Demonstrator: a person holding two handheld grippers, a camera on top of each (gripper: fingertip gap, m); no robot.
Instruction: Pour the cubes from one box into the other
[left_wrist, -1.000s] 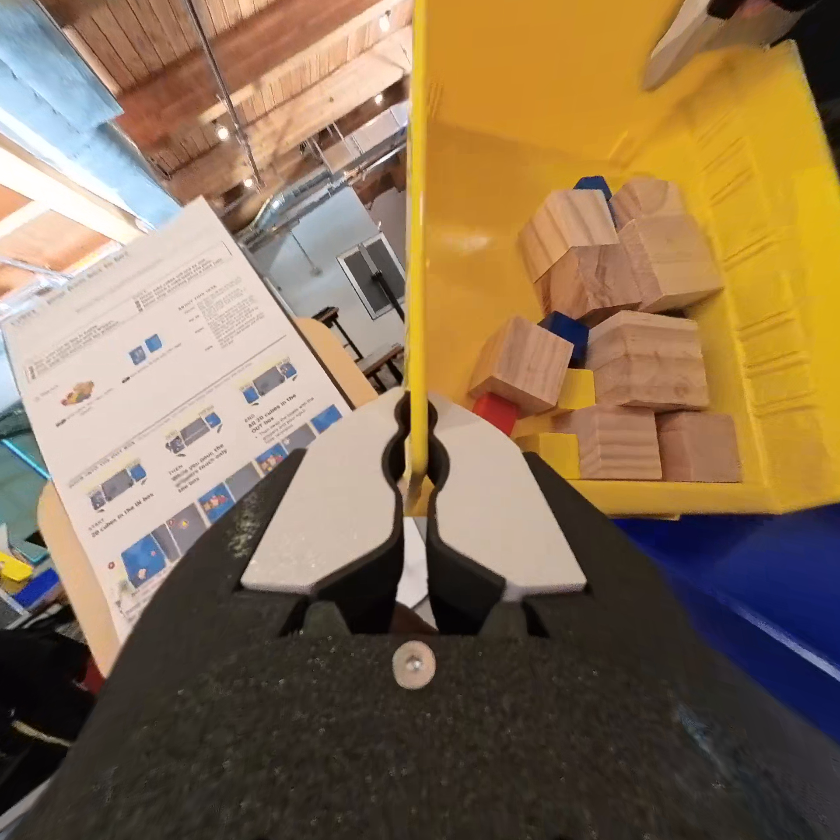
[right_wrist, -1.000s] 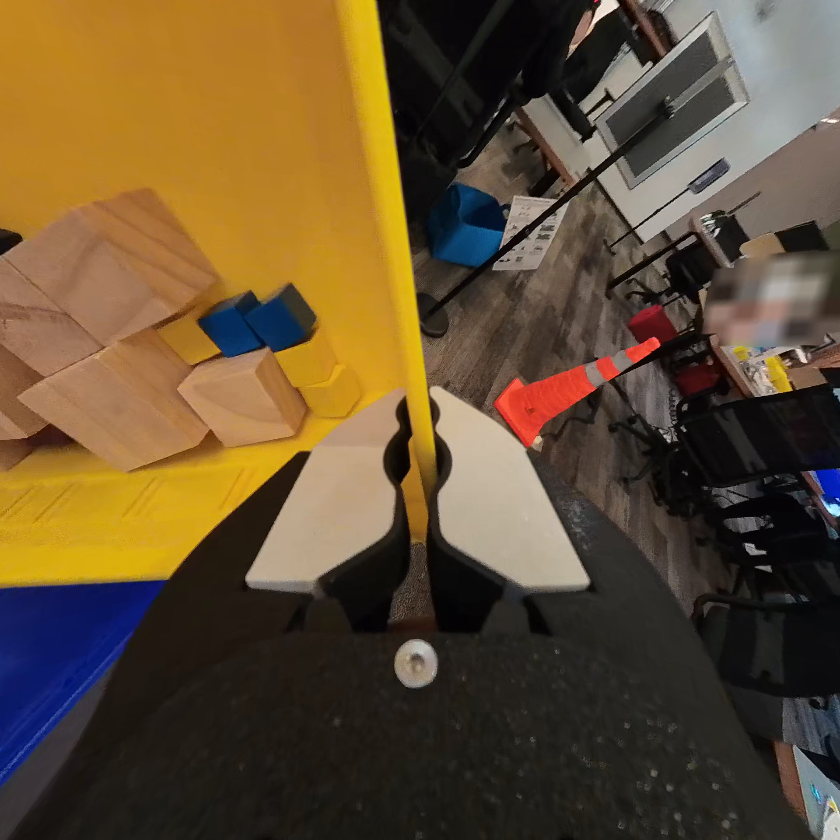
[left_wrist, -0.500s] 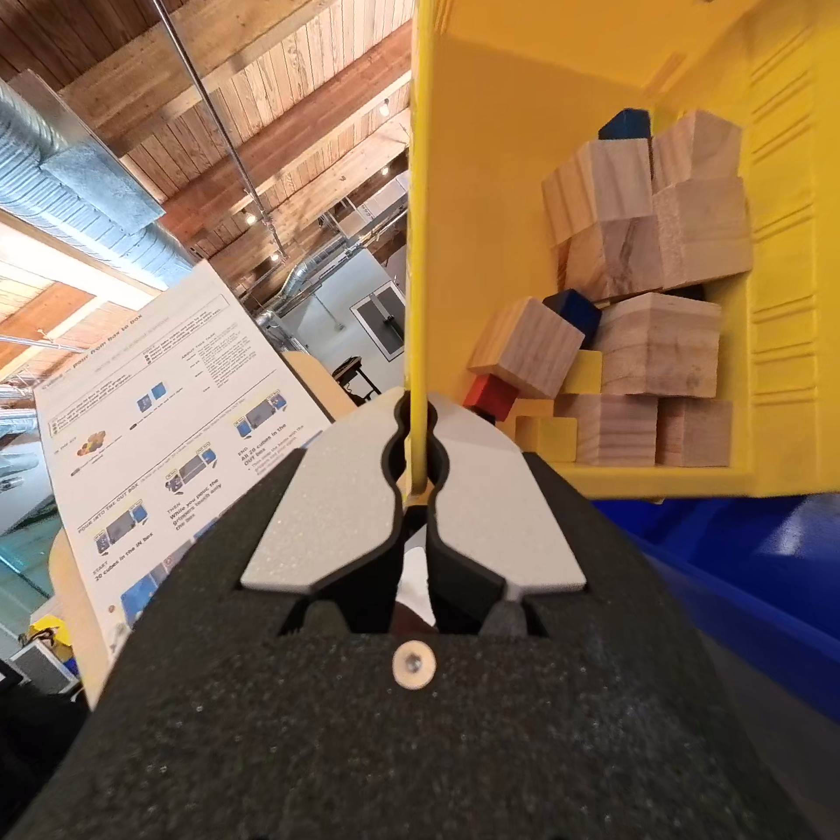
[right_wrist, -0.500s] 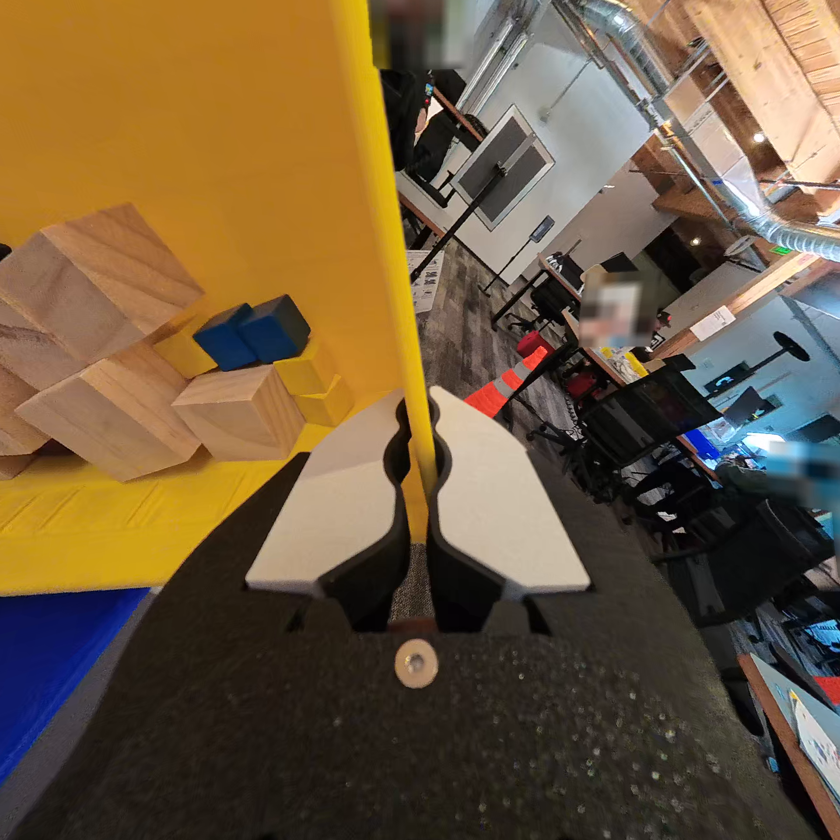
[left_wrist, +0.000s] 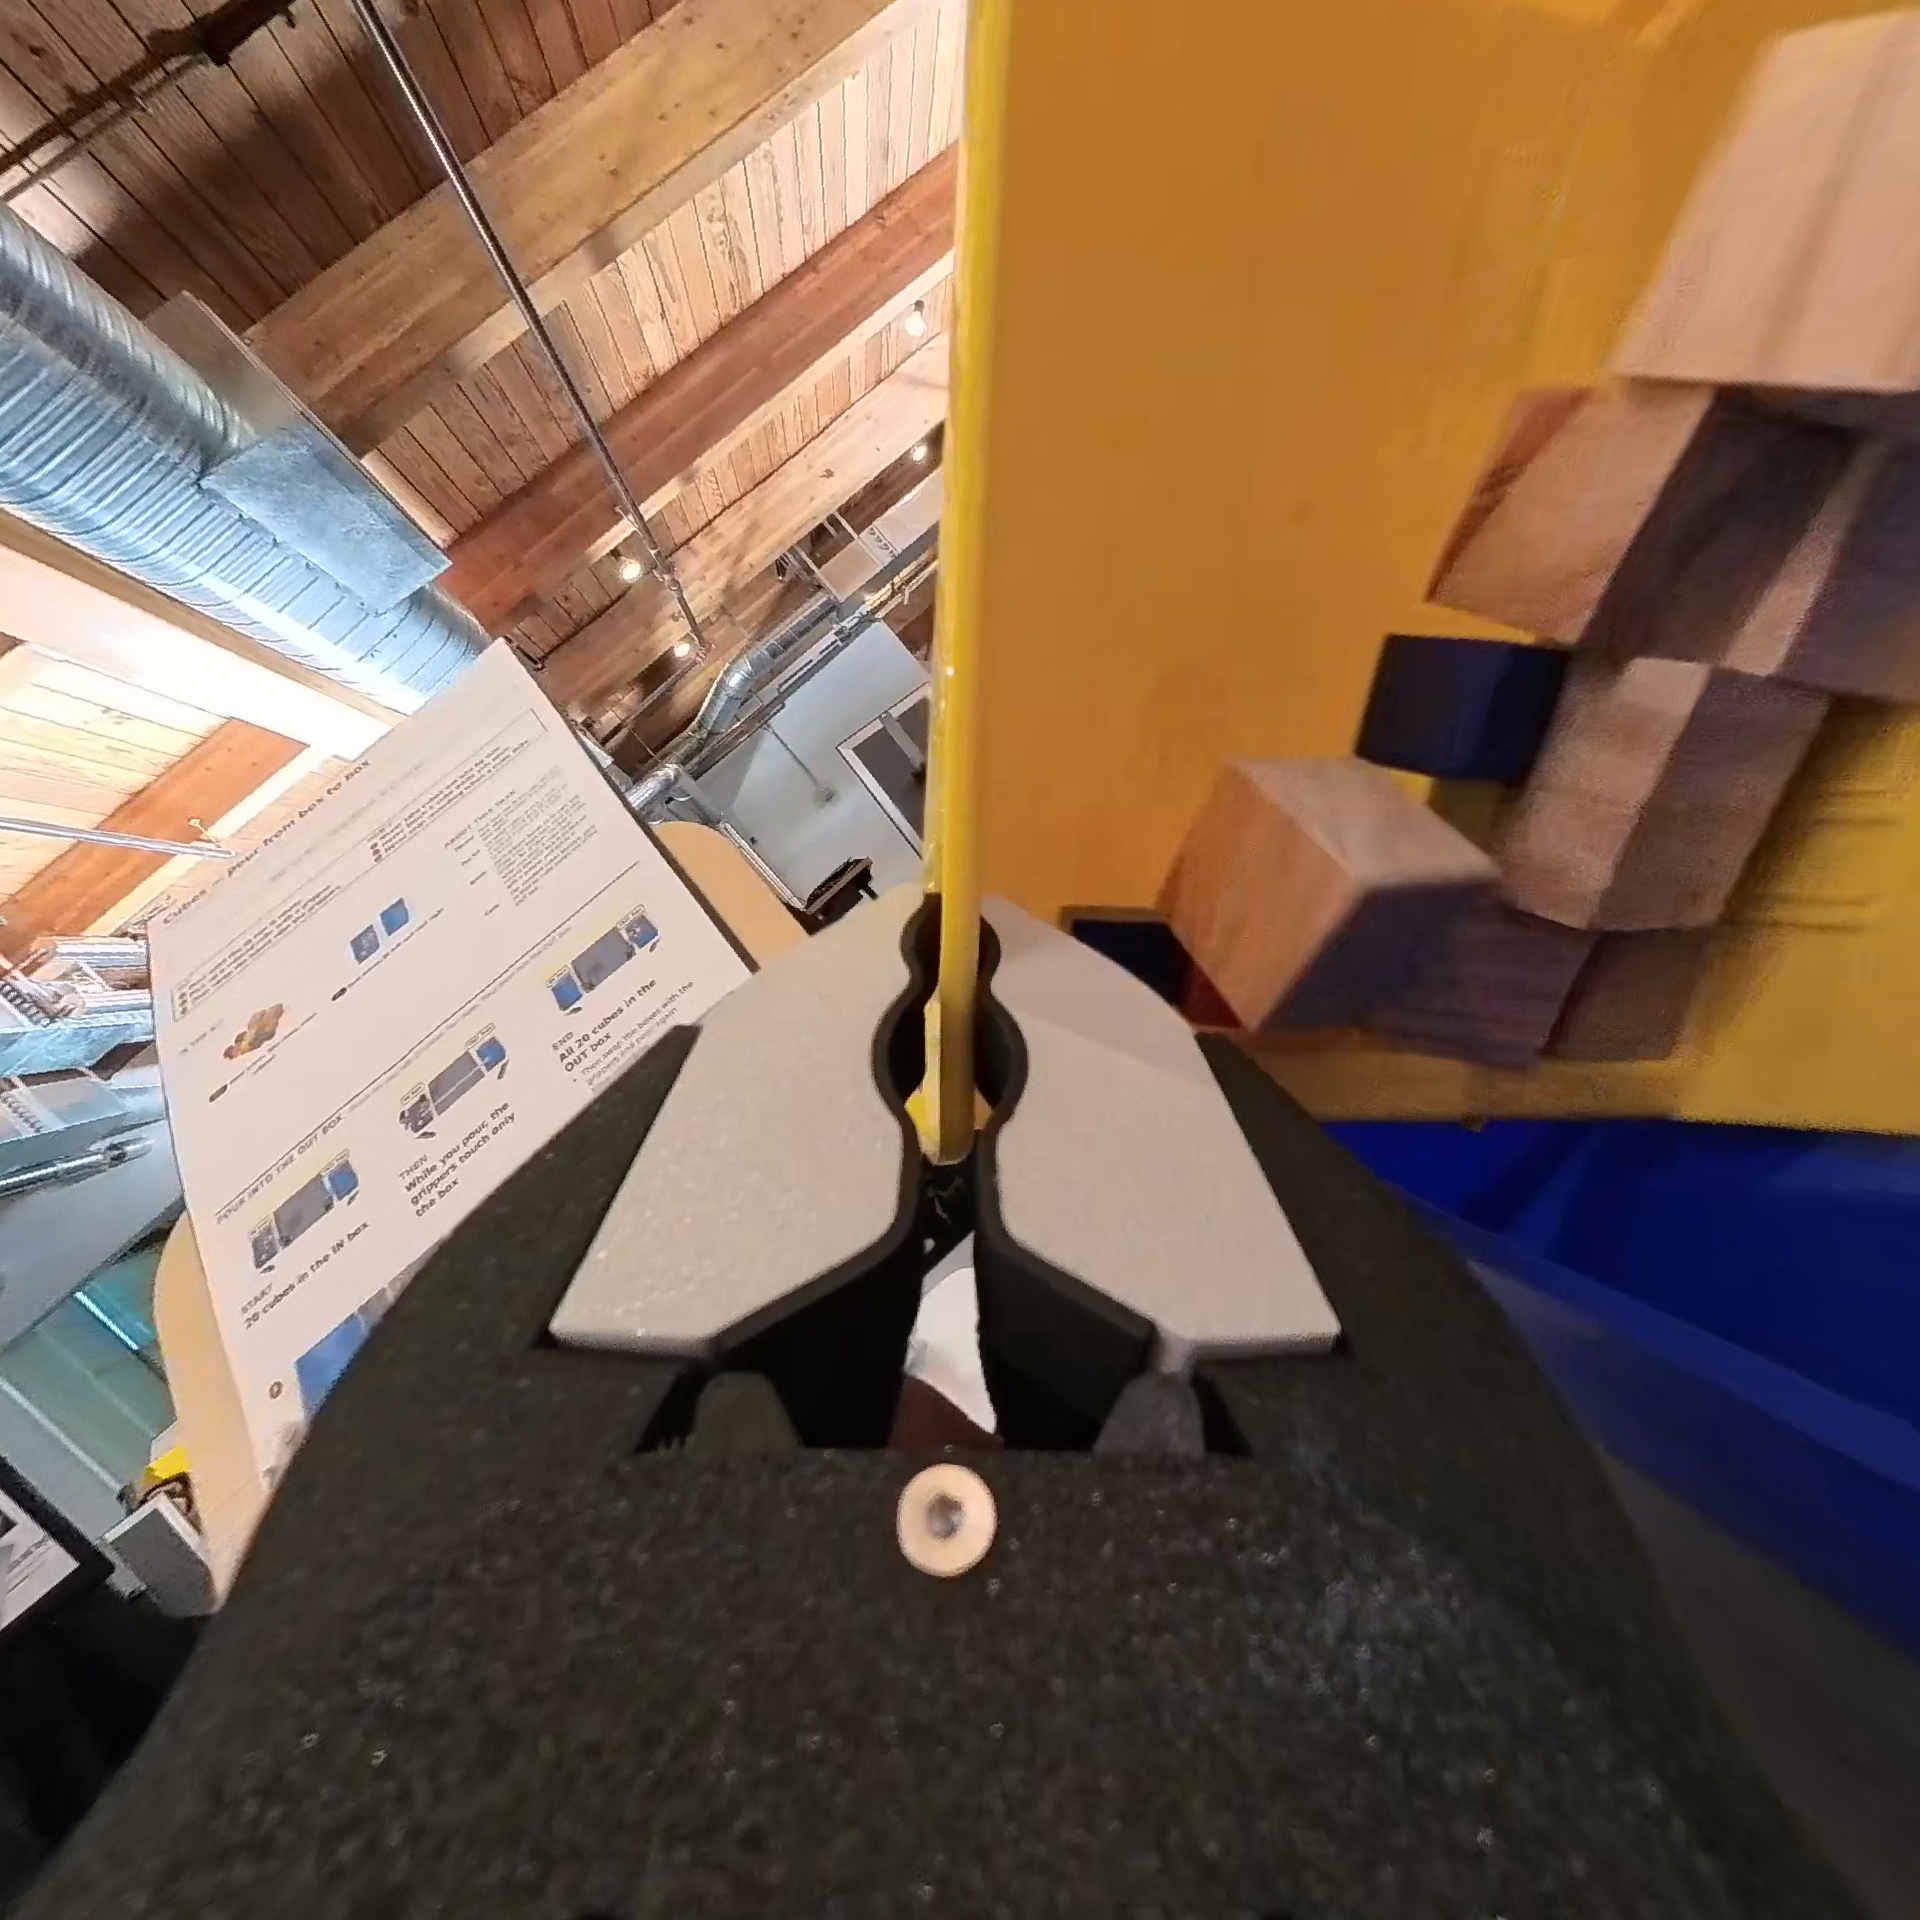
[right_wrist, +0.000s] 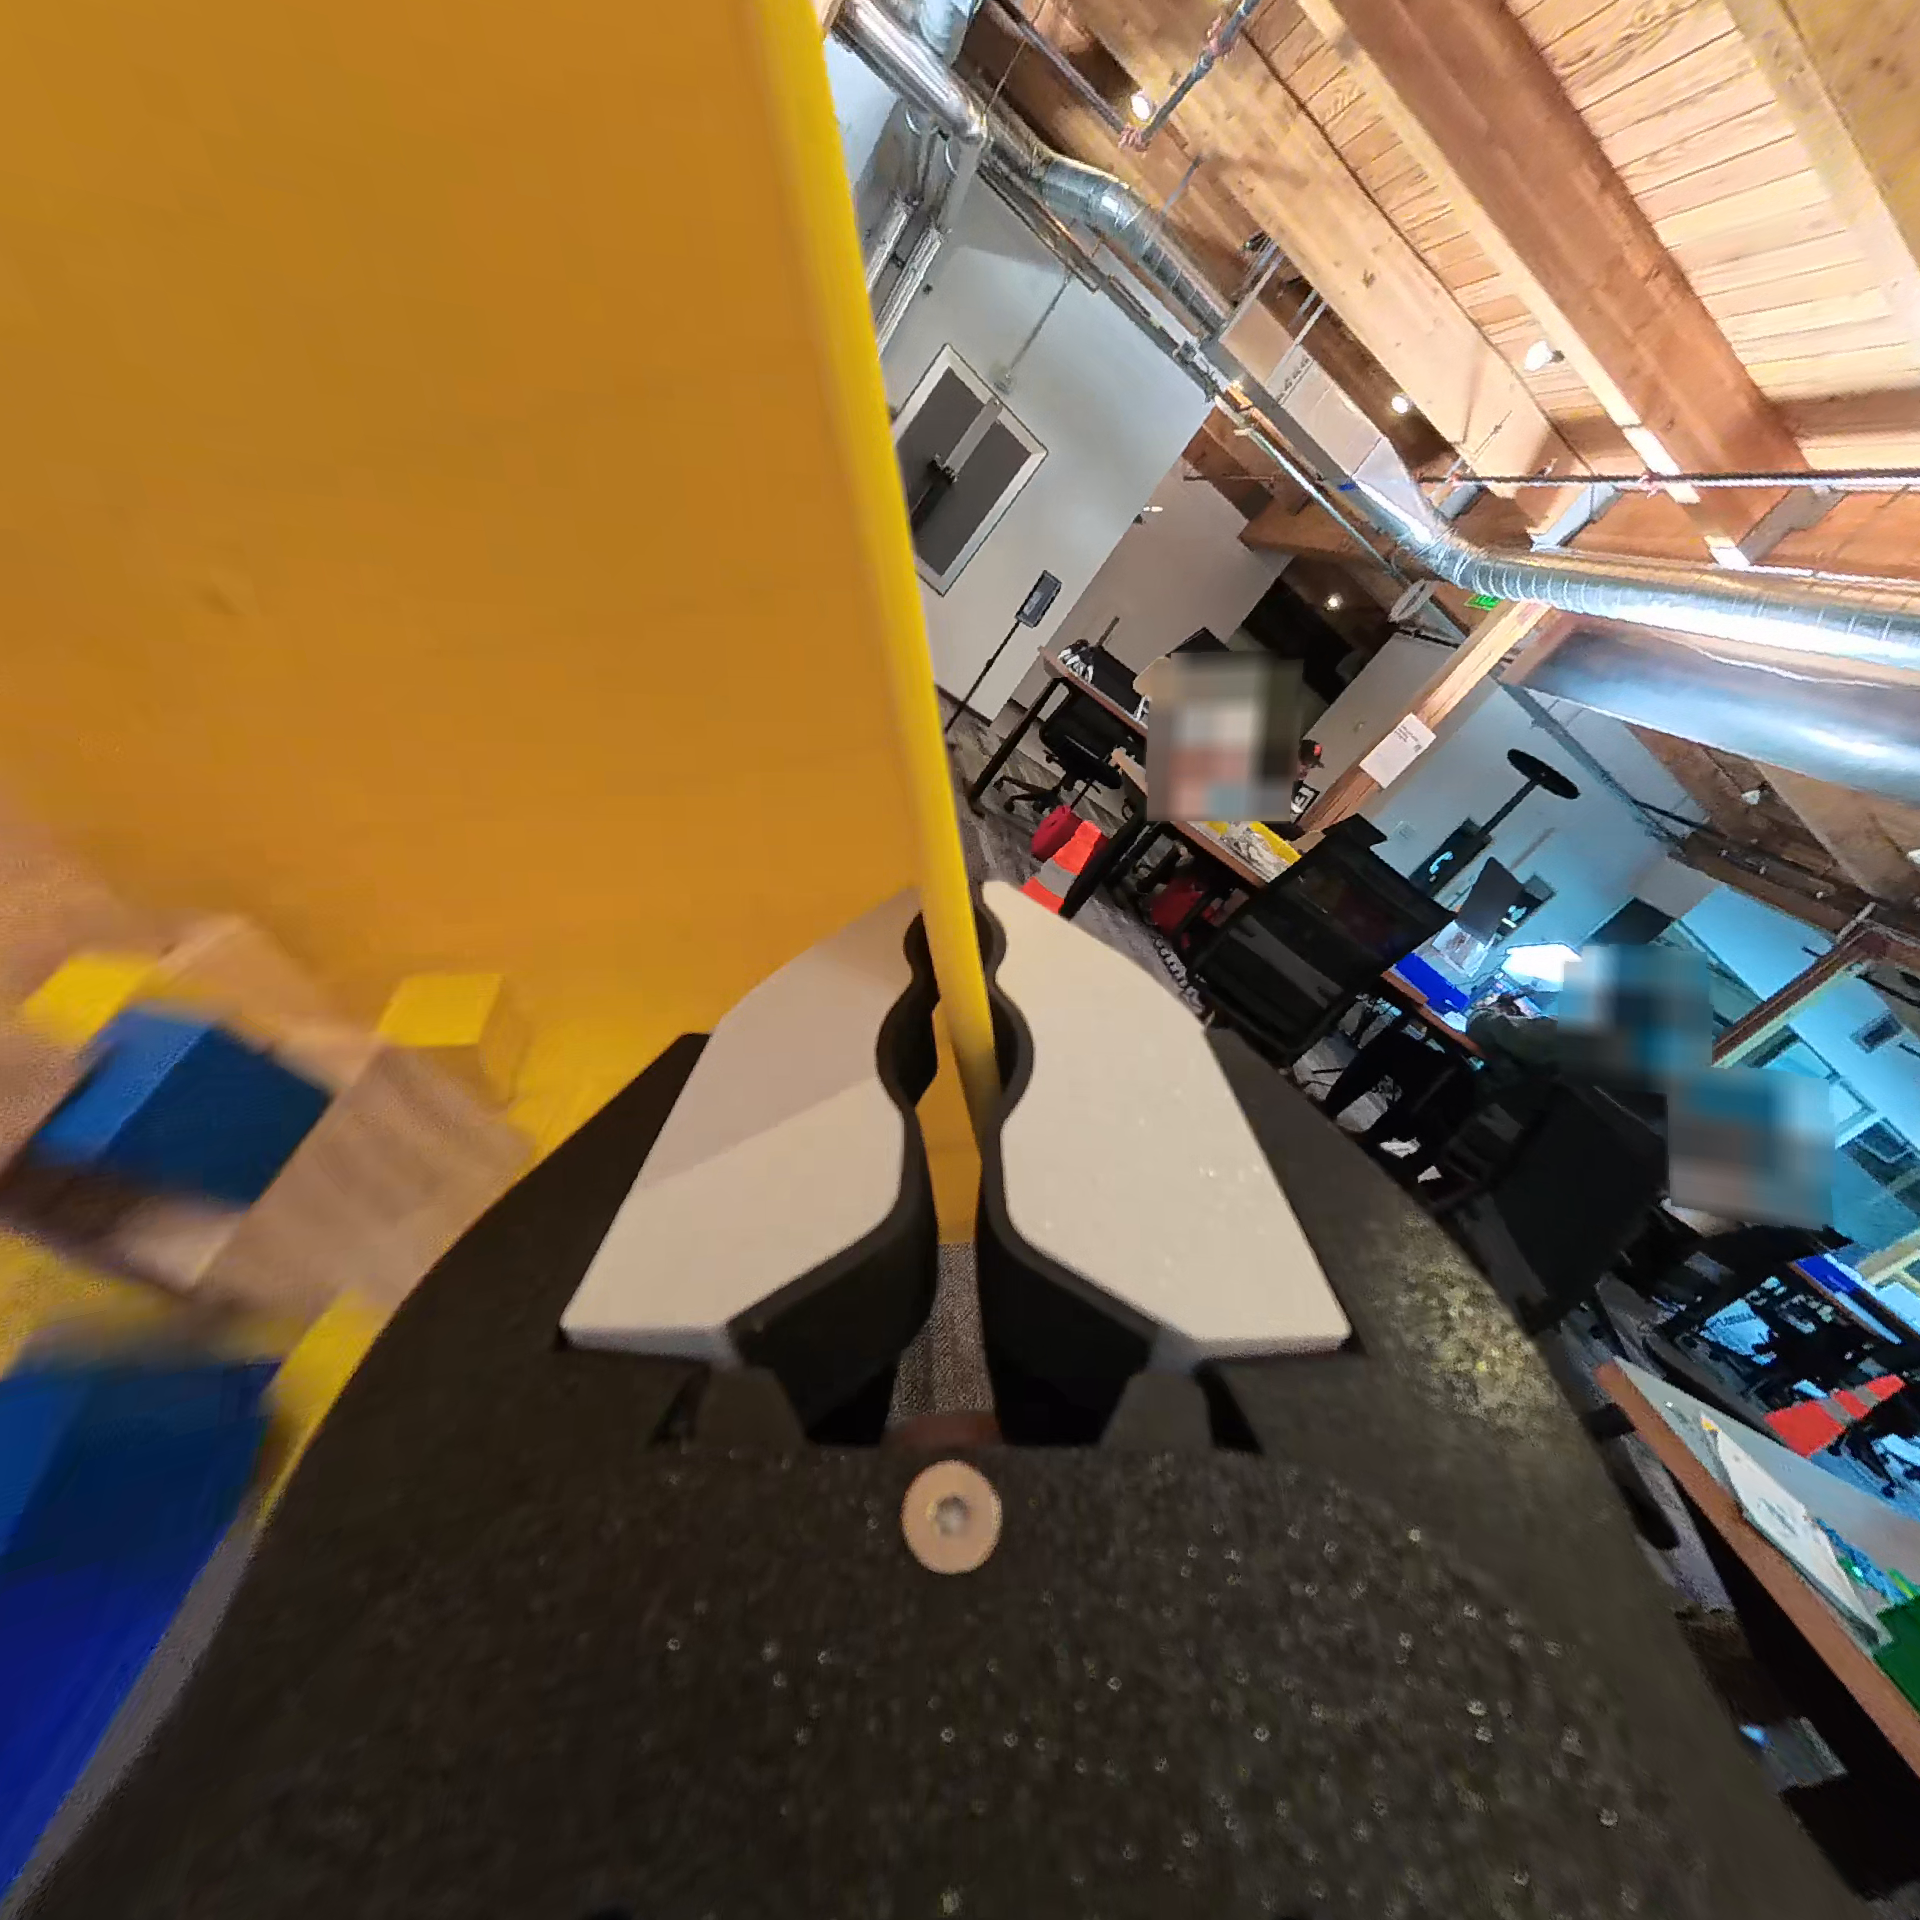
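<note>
Open-plan workshop-style office in a converted industrial loft.

A timber plank ceiling (right_wrist: 1621, 187) with heavy beams carries bare silver ventilation ducts (left_wrist: 156, 436) and small spotlights. Below, desks (right_wrist: 1226, 847) with black office chairs (right_wrist: 1081, 743) and monitors stand on patterned carpet, orange traffic cones (right_wrist: 1062, 871) sit between them, and a printed instruction poster (left_wrist: 416, 997) leans nearby.

bright, even indoor light in both views; small ceiling spot lamps (left_wrist: 628, 566) glow among the wooden beams, and a daylit window area (right_wrist: 1766, 1049) washes pale blue at the right wrist view's far right; wooden cubes (left_wrist: 1662, 727) smeared with motion blur, coloured cubes (right_wrist: 177, 1101) blurred worse; yellow box wall (right_wrist: 416, 468) sharp, evenly lit; strong wide-angle bending at the edges, the silver duct (left_wrist: 156, 436) curved; gripper bodies dark, grainy.
</note>
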